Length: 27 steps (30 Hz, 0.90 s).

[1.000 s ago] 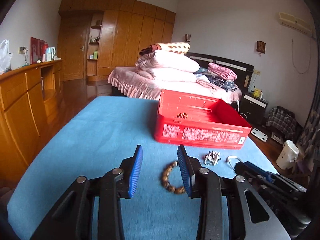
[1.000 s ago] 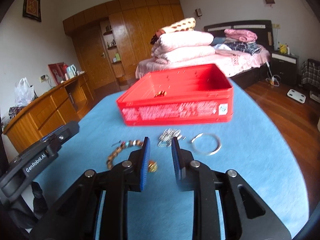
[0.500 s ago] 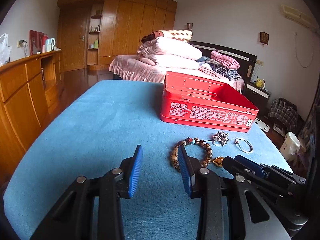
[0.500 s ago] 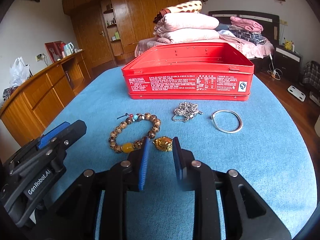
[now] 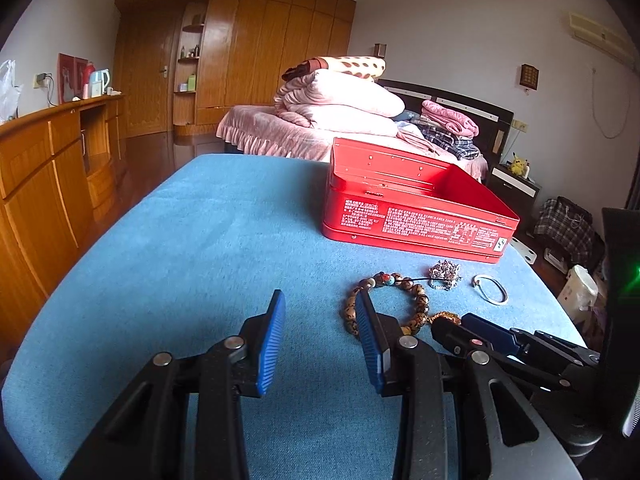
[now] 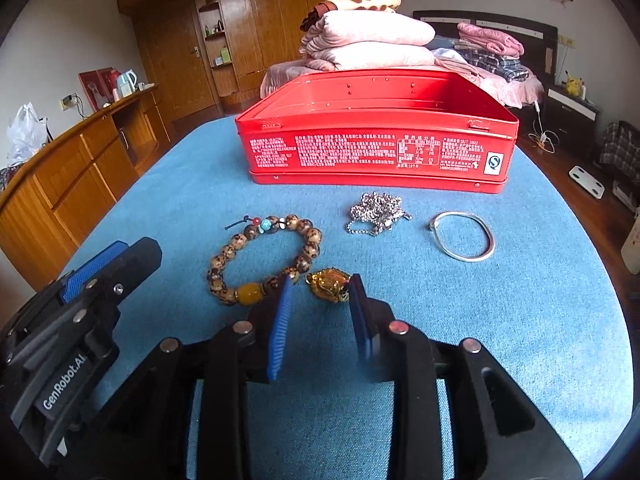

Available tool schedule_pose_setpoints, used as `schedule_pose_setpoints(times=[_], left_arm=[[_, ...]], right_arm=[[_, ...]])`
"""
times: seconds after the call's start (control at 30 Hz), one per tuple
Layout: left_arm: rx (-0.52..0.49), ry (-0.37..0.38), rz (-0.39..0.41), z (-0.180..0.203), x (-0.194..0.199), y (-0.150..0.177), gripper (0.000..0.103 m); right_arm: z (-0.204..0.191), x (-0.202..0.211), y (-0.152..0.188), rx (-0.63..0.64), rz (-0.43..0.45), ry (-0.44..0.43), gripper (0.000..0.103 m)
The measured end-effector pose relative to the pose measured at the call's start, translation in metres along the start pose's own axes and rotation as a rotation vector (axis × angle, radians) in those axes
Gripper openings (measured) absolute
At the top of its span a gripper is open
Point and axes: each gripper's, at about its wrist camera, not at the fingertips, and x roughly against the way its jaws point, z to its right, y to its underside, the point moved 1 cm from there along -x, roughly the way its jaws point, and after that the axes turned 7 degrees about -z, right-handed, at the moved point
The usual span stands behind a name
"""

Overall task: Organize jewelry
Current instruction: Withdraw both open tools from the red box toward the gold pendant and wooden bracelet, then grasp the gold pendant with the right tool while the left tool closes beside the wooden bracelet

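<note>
Since my right gripper (image 6: 320,312) has parted, empty jaws framing the small gold charm (image 6: 329,283) on the blue desk (image 6: 520,320) — I'm lining up that pick; left gripper (image 5: 320,336) waits open, empty.

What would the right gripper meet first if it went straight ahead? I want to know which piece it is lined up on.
Probably the gold pendant, lying just ahead between the open right gripper fingers; the red tin stands farther on.
</note>
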Motion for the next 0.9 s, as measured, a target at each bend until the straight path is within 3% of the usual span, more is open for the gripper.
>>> schedule_pose_setpoints(times=[0.17,0.23,0.3,0.53,0.9], left_arm=[[-0.006,0.007,-0.004,0.002,0.0,0.001,0.036],[-0.008,0.01,-0.005,0.002,0.0,0.002,0.036],[-0.01,0.011,-0.005,0.004,0.001,0.001,0.036],[-0.022,0.017,-0.016,0.008,0.001,0.001,0.036],[-0.117,0.135,-0.126,0.047,-0.023,-0.006,0.036]], right_arm=[[0.0,-0.005,-0.002,-0.003,-0.024,0.009,0.03],[-0.002,-0.006,-0.002,0.005,-0.025,0.024,0.028],[-0.001,-0.006,-0.002,0.003,-0.024,0.03,0.019],[0.007,0.0,0.001,-0.031,-0.002,-0.001,0.017],[0.043,0.019,0.014,-0.089,0.017,0.021,0.017]])
